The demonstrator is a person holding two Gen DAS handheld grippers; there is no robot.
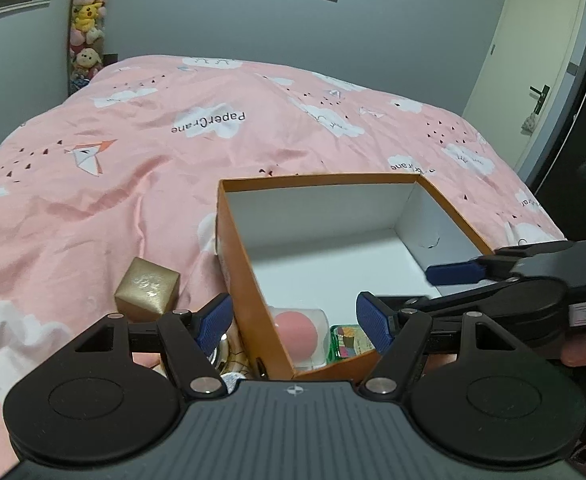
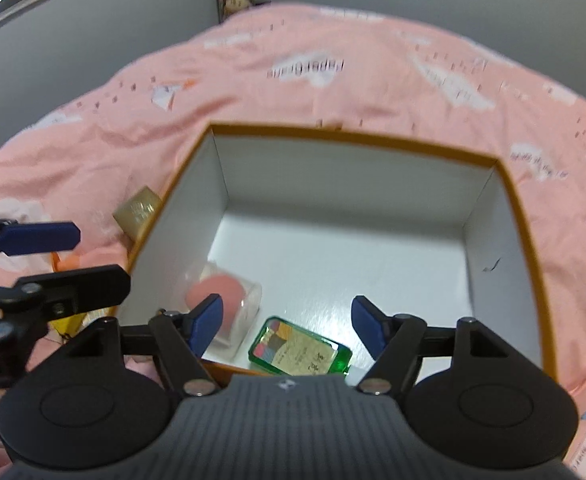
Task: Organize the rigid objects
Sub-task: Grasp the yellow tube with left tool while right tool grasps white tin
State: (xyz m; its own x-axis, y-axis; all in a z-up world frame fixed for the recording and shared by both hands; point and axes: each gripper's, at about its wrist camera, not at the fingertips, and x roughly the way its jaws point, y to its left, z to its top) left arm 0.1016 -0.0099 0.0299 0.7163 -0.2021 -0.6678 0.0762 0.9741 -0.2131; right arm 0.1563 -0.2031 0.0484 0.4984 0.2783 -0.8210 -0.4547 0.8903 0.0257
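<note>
An open orange cardboard box with a white inside [image 2: 493, 216] sits on a bed under a pink quilt printed with white clouds [image 1: 141, 152]. In the box's near corner lie a clear plastic case holding a pink round sponge [image 2: 229, 300] and, just beside it, a flat green glass bottle with a paper label [image 2: 301, 348]. A gold cube-shaped box [image 1: 147, 290] rests on the quilt outside the box's left wall. The right claw [image 2: 287, 324] hangs above the bottle, its 2 blue fingers spread, gripping nothing. The left claw [image 1: 293, 320] straddles the box's near left wall, also spread and empty.
</note>
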